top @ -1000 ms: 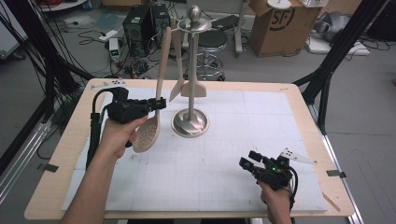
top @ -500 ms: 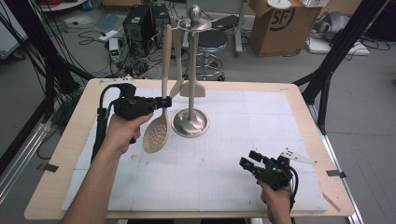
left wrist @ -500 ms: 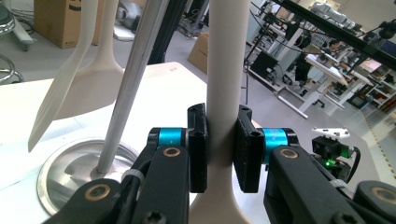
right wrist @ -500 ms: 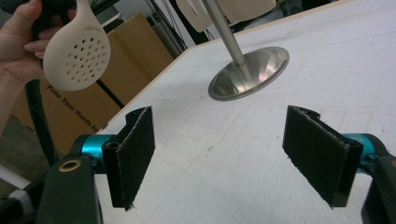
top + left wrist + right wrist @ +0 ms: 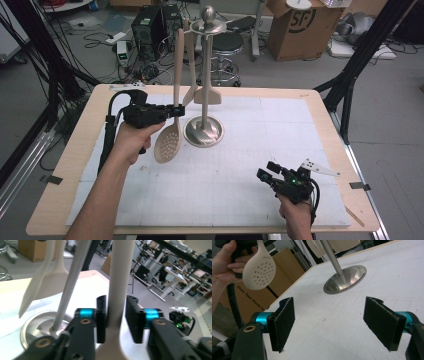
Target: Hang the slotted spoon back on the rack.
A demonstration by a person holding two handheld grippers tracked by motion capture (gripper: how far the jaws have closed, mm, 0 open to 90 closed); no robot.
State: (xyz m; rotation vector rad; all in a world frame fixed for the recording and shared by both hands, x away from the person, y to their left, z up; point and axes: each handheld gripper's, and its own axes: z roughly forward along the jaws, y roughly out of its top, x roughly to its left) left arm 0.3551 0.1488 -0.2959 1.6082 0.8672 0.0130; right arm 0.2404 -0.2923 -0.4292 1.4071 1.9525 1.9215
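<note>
Beside stand (image 5: 204, 131): left tongs (image 5: 116, 317) just loosening around skimmer handle (image 5: 119, 282); right tongs (image 5: 333, 323) open over bare mat (image 5: 210, 190)

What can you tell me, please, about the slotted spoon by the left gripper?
The slotted spoon looks like cream plastic or pale wood: a long straight handle and an oval bowl pierced with round holes. It hangs nearly upright from the top of the metal utensil stand, bowl down, just above the white mat. The left gripper has its jaws around the handle; they have just been opening, with a gap showing at one pad.
</note>
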